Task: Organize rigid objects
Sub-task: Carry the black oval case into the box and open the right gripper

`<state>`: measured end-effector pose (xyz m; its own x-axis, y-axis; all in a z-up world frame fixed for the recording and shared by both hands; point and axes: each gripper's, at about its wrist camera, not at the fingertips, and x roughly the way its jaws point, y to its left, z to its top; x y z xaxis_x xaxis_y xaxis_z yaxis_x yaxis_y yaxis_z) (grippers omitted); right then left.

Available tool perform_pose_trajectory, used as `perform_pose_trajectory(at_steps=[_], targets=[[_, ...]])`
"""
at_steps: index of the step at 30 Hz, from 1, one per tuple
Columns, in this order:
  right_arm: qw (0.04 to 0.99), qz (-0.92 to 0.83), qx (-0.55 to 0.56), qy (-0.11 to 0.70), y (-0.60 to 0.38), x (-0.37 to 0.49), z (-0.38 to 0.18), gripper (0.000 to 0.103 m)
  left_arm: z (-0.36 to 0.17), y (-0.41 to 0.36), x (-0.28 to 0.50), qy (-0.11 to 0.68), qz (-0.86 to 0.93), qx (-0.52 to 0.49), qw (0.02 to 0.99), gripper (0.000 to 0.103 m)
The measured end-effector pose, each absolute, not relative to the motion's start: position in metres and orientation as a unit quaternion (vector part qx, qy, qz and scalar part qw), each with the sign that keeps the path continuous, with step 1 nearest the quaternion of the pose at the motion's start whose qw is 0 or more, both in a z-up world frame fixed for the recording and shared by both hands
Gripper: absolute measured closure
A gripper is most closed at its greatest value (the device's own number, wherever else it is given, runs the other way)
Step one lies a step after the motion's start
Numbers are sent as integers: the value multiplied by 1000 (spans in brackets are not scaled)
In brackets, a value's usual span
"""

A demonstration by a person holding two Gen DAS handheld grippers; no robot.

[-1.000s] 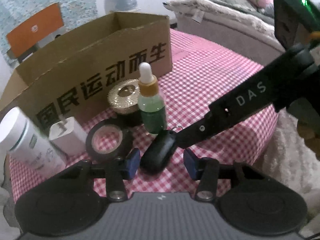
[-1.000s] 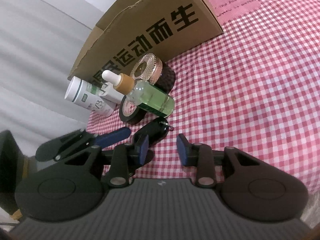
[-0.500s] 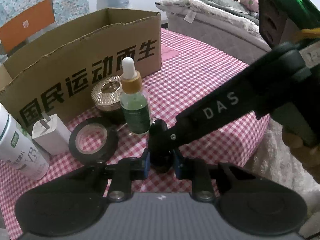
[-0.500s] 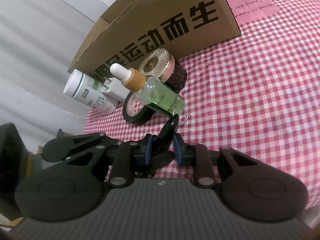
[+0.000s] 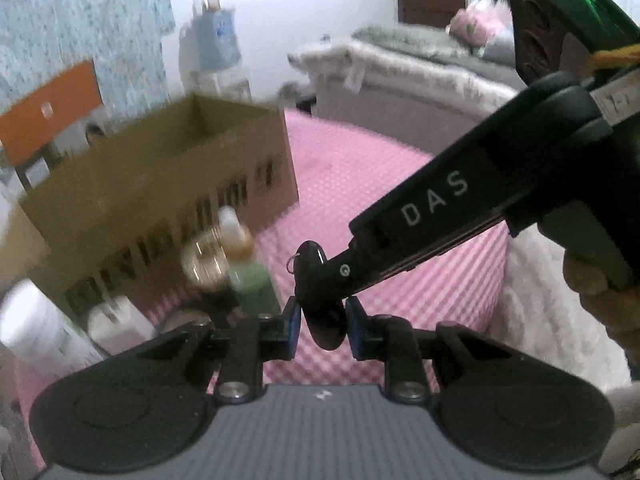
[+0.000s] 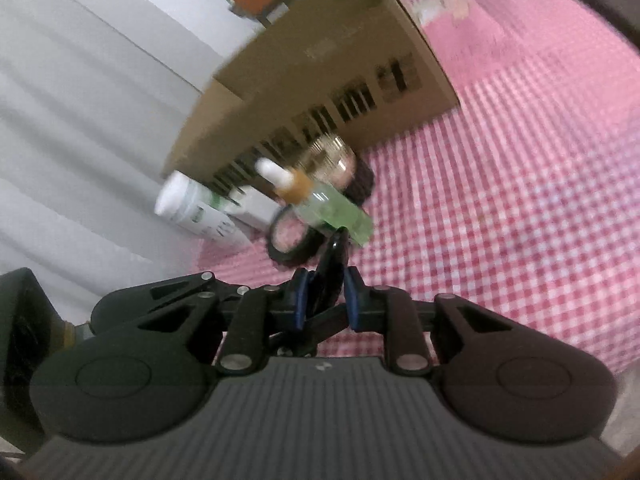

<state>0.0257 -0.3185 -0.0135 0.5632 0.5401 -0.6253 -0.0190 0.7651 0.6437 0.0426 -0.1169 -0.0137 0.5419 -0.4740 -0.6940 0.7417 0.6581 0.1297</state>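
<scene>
Two grippers, left gripper (image 5: 320, 322) and right gripper (image 6: 325, 298), are both clamping one flat black oval key fob (image 5: 320, 300), its long axis upright, brown cardboard box (image 5: 160, 184) ahead-left.

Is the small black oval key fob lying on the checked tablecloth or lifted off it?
Lifted. The black oval key fob stands on edge, clamped by the left gripper and right gripper, with pink checked tablecloth showing beneath it.

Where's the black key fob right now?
In both wrist views the black key fob is clamped between the left gripper and right gripper, lifted just in front of the green dropper bottle.
</scene>
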Motion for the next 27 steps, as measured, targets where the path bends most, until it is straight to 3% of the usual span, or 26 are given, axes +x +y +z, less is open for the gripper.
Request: perform_pose_trajectory(at_steps=[6, 12, 19, 27], targets=[[872, 199, 261, 364, -314, 23, 50, 85, 42, -108, 45, 249, -324, 207, 889, 78], [874, 268, 230, 335, -292, 72, 94, 84, 79, -87, 87, 244, -278, 209, 906, 77], [833, 315, 215, 401, -257, 175, 95, 84, 75, -70, 188, 348, -251, 197, 881, 77], [748, 310, 241, 535, -222, 296, 39, 84, 25, -62, 290, 479, -230, 184, 827, 77]])
